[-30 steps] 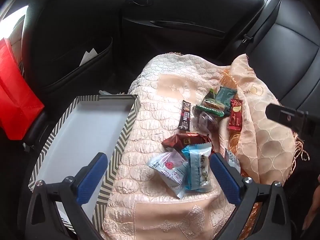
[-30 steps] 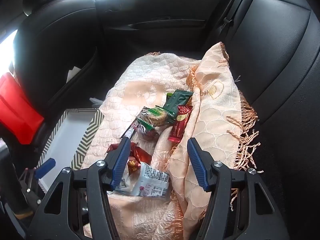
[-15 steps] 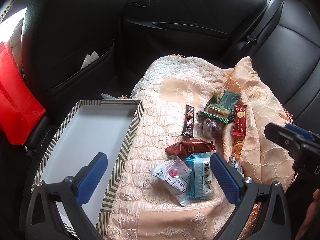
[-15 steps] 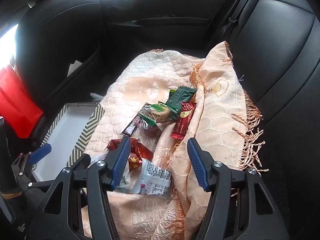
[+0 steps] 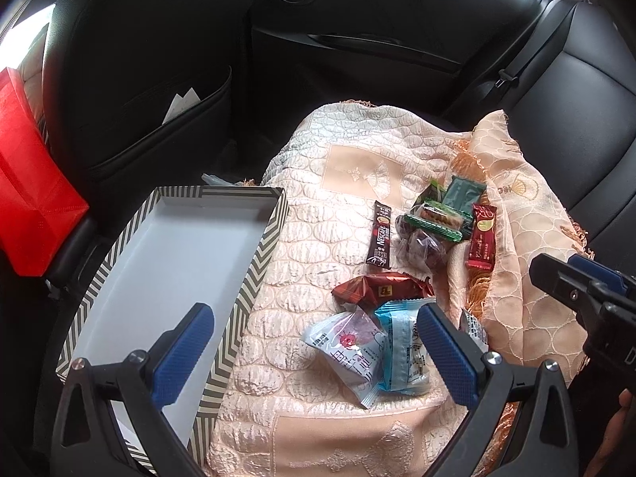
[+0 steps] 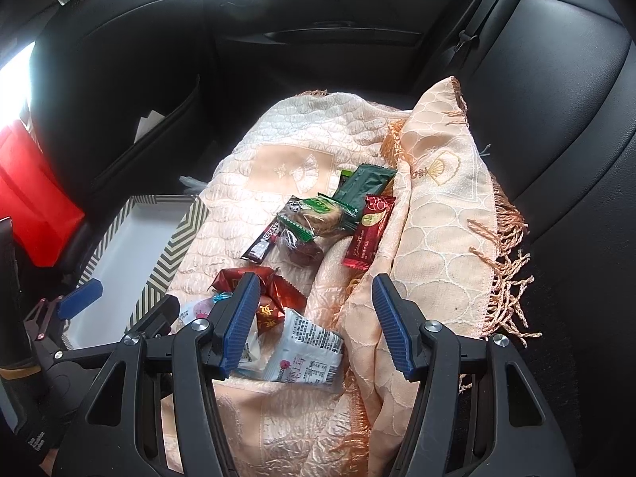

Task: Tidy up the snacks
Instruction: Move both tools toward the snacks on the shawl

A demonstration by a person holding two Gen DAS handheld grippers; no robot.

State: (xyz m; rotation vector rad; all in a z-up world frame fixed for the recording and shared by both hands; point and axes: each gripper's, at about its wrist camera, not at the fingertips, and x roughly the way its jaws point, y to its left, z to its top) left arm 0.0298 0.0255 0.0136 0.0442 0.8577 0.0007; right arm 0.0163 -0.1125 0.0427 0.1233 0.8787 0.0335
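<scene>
From my left camera, my right gripper (image 5: pixel 572 274) runs off the frame's right edge, so I can't see both of its fingers there. The striped box (image 5: pixel 254 278) beside my left finger is cut off at its near end behind the gripper frame. A small packet (image 5: pixel 473 324) past my right finger is mostly hidden. The print on the white wrapper (image 6: pixel 306 348) is too small to read.

Left wrist view: close, angled steeply down along the left gripper (image 5: pixel 314 351) onto the peach cloth (image 5: pixel 318 262), striped box (image 5: pixel 254 274) at left. Right wrist view: similar tilt along the right gripper (image 6: pixel 314 320), set further right. Shared: cloth, snack pile (image 6: pixel 318 214), box, far door (image 6: pixel 338 39).
</scene>
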